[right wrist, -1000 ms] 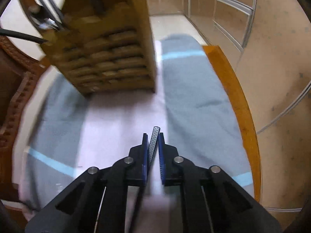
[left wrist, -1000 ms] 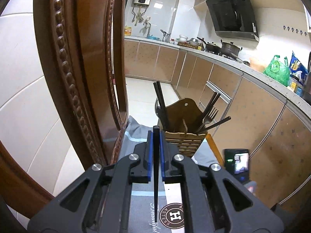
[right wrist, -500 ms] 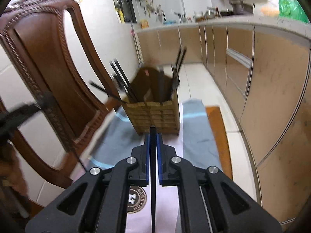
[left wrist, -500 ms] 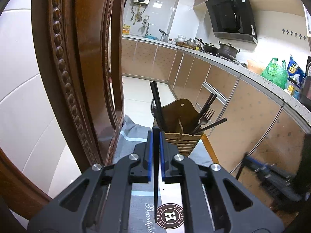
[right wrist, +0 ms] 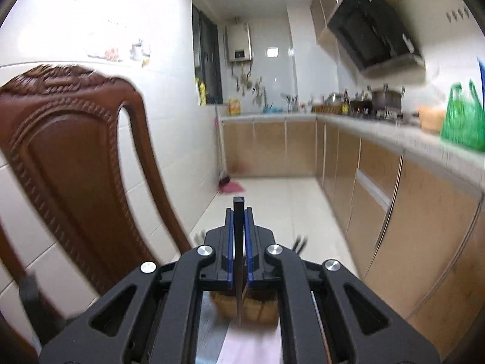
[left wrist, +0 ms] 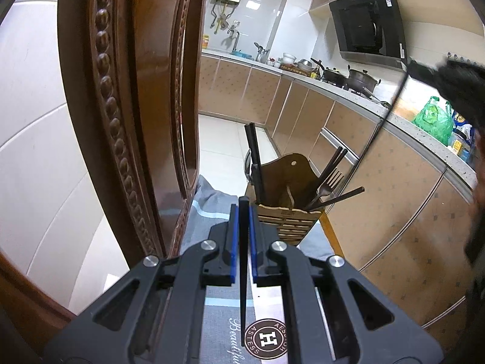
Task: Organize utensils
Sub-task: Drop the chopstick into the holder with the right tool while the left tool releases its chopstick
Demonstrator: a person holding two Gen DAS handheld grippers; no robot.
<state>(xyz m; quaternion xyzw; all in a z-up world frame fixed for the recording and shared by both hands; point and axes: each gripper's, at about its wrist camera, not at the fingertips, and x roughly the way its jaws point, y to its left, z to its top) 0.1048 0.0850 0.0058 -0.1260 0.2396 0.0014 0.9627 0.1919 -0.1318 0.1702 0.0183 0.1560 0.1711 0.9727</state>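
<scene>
My left gripper (left wrist: 242, 209) is shut on a black chopstick (left wrist: 242, 273) held upright, just in front of a wooden utensil holder (left wrist: 286, 218). The holder stands on a grey cloth (left wrist: 209, 200) and holds several black chopsticks and a fork (left wrist: 330, 182). My right gripper (right wrist: 239, 212) is shut on another black chopstick (right wrist: 239, 261), raised above the holder (right wrist: 245, 306), which shows only partly below the fingers. That raised chopstick also shows in the left wrist view (left wrist: 385, 112) at the upper right, with the right gripper's dark body above it.
A carved brown wooden chair back (left wrist: 130, 106) stands close on the left, and shows in the right wrist view (right wrist: 69, 157). Kitchen cabinets (left wrist: 394, 188) and a counter with pots and a green bag (left wrist: 433, 118) run along the right. The table's wooden edge (left wrist: 330, 233) lies right of the holder.
My right gripper has risen and tilted up with its chopstick, from low over the cloth to high above the holder. My left gripper has stayed nearly still.
</scene>
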